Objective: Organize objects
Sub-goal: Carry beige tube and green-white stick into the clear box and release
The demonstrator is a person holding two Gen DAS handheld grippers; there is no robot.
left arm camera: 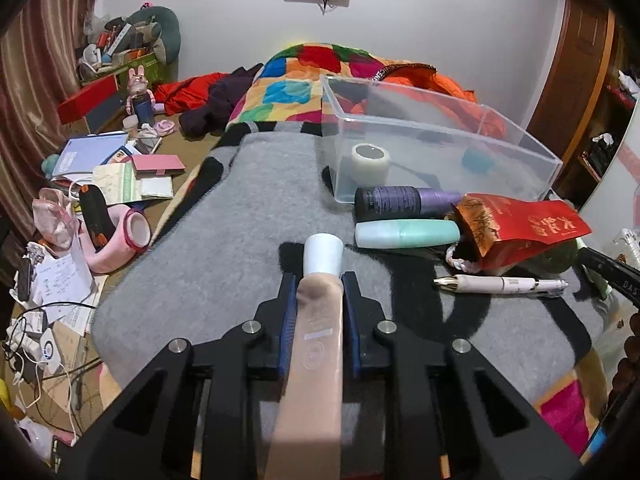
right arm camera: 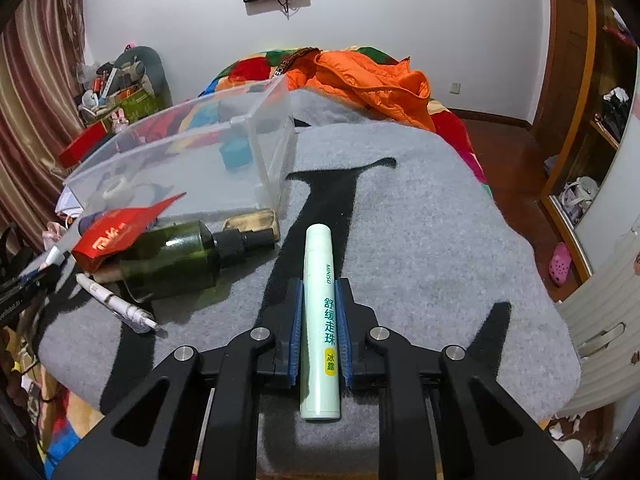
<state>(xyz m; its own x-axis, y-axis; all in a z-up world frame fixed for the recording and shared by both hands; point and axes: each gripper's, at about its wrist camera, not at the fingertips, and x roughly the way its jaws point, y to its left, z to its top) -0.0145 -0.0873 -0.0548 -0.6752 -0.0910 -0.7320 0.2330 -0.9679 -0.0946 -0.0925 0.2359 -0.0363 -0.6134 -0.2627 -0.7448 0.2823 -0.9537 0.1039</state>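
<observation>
My left gripper (left arm camera: 319, 280) squeezes a beige squeeze tube with a white cap (left arm camera: 316, 344) between its blue pads. The tube pokes out over the grey blanket (left arm camera: 240, 216). My right gripper (right arm camera: 319, 284) holds a pale green stick tube with green writing (right arm camera: 320, 320) tight, and it points forward over the blanket too.

A clear plastic box (left arm camera: 440, 120) sits on the blanket ahead. A white tape roll (left arm camera: 370, 161) and a small blue thing (left arm camera: 476, 159) are inside it. Just beside the box lie a purple bottle (left arm camera: 404, 201), a mint green bottle (left arm camera: 408, 233), a red paper bag (left arm camera: 520, 228), a white pen (left arm camera: 500, 283) and a dark green spray bottle (right arm camera: 176, 260).
</observation>
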